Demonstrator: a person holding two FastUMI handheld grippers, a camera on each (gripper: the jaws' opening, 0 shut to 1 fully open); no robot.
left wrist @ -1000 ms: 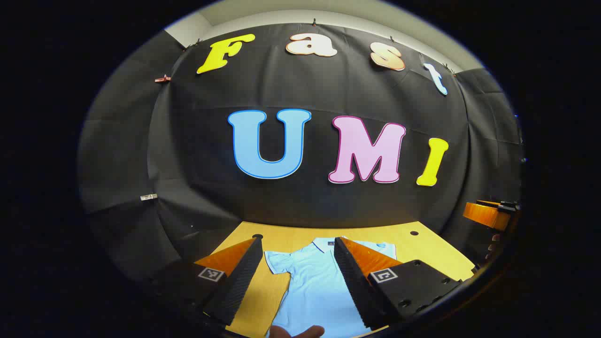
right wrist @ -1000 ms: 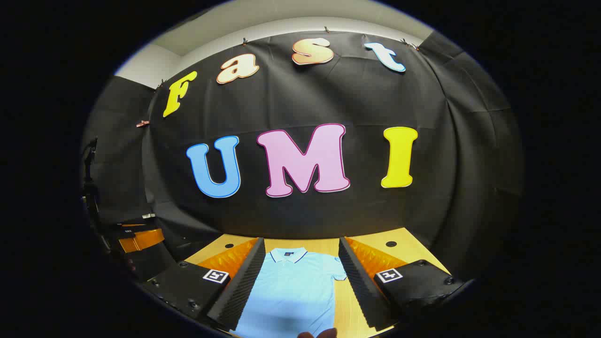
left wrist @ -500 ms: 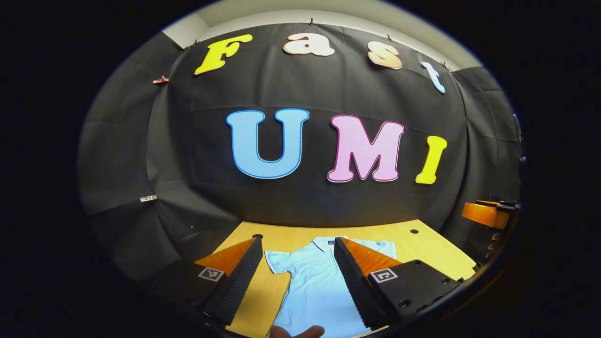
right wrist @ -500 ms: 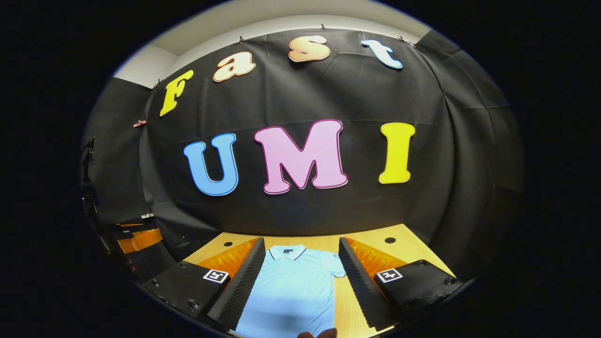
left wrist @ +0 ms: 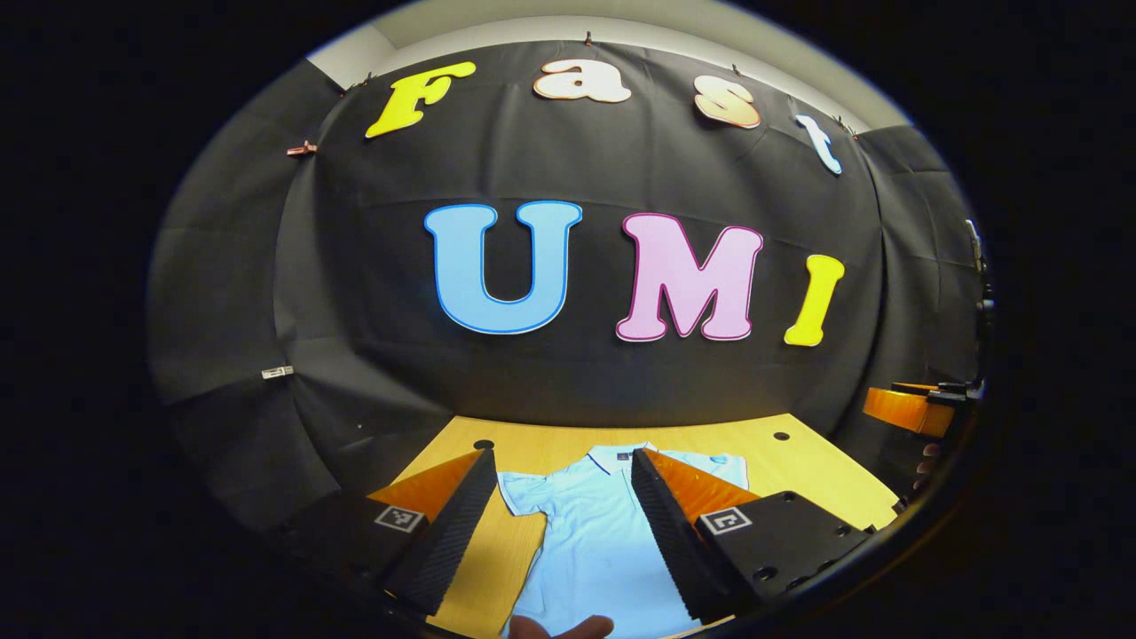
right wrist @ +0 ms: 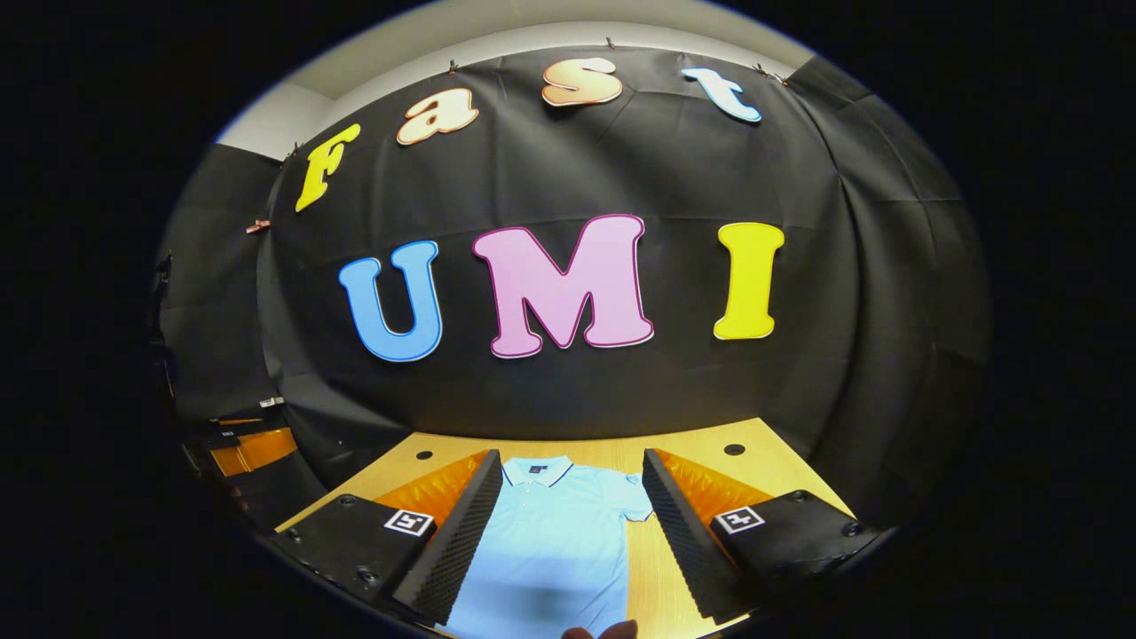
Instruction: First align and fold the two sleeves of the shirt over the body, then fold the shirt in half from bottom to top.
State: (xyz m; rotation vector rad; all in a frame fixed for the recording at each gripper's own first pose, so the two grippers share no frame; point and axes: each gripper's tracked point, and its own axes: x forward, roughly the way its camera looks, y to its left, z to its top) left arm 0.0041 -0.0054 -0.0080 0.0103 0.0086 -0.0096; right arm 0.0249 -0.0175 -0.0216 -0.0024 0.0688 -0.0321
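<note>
A black cloth wall (left wrist: 568,382) hangs behind a wooden table (left wrist: 825,466), pale ceiling (right wrist: 532,27) above

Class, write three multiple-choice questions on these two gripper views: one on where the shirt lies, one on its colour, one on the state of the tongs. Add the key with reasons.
1. Where does the polo shirt lie?
A. flat on the wooden table
B. hanging on the wall
C. on the floor

2. What colour is it?
A. red
B. light blue
C. black

3. How do both tongs stand?
A. shut on a sleeve
B. shut on the collar
C. open, holding nothing

Key: 1 A, the polo shirt is spread on the wooden table. 2 B, its fabric shows light blue. 3 C, the left tongs and right tongs each show a wide gap above the shirt.
</note>
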